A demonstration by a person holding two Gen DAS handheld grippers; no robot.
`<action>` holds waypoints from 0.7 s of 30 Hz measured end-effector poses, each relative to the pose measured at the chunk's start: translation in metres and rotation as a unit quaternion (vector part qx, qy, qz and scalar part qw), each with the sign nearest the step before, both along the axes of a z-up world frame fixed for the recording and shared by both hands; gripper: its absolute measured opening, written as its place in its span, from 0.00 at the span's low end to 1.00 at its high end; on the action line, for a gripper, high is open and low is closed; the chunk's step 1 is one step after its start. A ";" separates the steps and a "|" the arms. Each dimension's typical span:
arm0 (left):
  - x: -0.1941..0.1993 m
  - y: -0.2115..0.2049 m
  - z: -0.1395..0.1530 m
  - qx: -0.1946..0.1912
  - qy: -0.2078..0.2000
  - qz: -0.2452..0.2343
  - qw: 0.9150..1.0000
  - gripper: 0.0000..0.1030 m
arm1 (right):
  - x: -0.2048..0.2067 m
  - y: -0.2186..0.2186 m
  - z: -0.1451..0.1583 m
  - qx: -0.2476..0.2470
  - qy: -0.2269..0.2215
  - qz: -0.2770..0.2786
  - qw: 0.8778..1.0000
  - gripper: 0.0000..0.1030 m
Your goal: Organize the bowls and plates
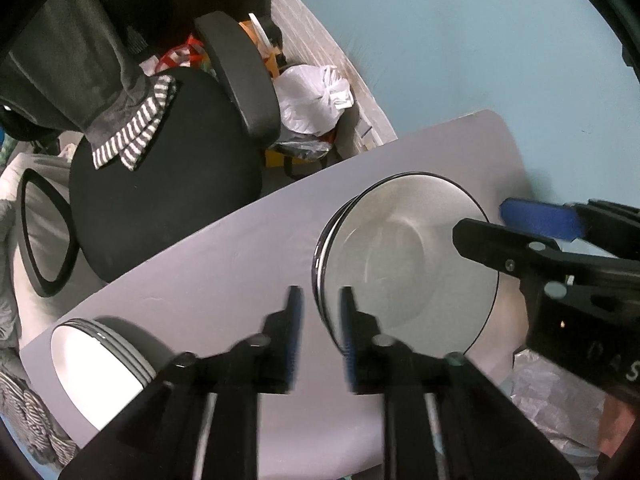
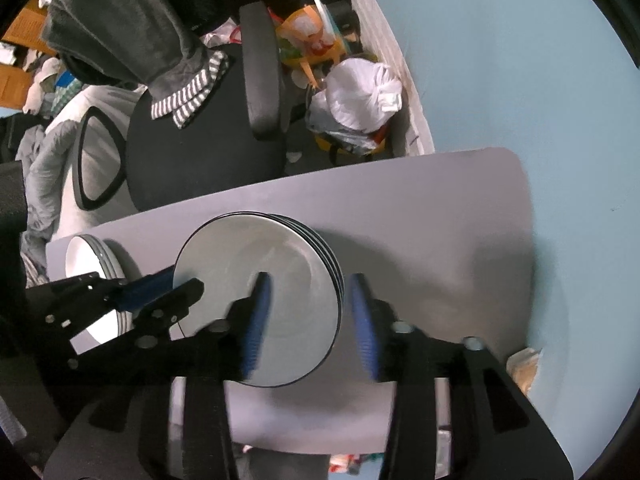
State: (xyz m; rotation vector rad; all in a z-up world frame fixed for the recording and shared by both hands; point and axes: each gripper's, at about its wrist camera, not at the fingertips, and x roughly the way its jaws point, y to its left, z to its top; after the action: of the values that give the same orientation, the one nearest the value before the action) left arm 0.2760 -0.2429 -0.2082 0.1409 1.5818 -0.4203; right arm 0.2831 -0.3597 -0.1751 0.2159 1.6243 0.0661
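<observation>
A stack of grey plates with dark rims stands on the grey table; it also shows in the right wrist view. A smaller stack of white bowls stands at the table's left end, also in the right wrist view. My left gripper is open and empty, just left of the plate stack's rim. My right gripper is open and empty, its jaws either side of the stack's right rim, above it. The right gripper shows in the left wrist view, and the left gripper in the right wrist view.
A black office chair with a striped cloth stands beyond the table's far edge. White and yellow bags lie on the floor by a light blue wall. Crumpled plastic lies at the table's right end.
</observation>
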 end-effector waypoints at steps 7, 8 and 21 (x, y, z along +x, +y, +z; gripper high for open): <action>-0.011 0.020 0.020 -0.025 -0.015 0.024 0.999 0.50 | -0.008 0.006 0.016 -0.022 -0.033 0.008 0.999 0.53; -0.013 0.023 0.023 -0.029 -0.017 0.028 0.999 0.50 | -0.009 0.006 0.017 -0.022 -0.035 0.006 0.999 0.53; -0.032 0.063 0.064 -0.045 -0.054 0.065 0.995 0.51 | -0.031 0.007 0.048 -0.024 -0.073 -0.014 0.997 0.54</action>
State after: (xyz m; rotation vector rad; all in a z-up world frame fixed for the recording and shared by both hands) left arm 0.2438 -0.1802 -0.1447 -0.0087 1.4537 -0.3759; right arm 0.2517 -0.3524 -0.1268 0.1929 1.4748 0.0215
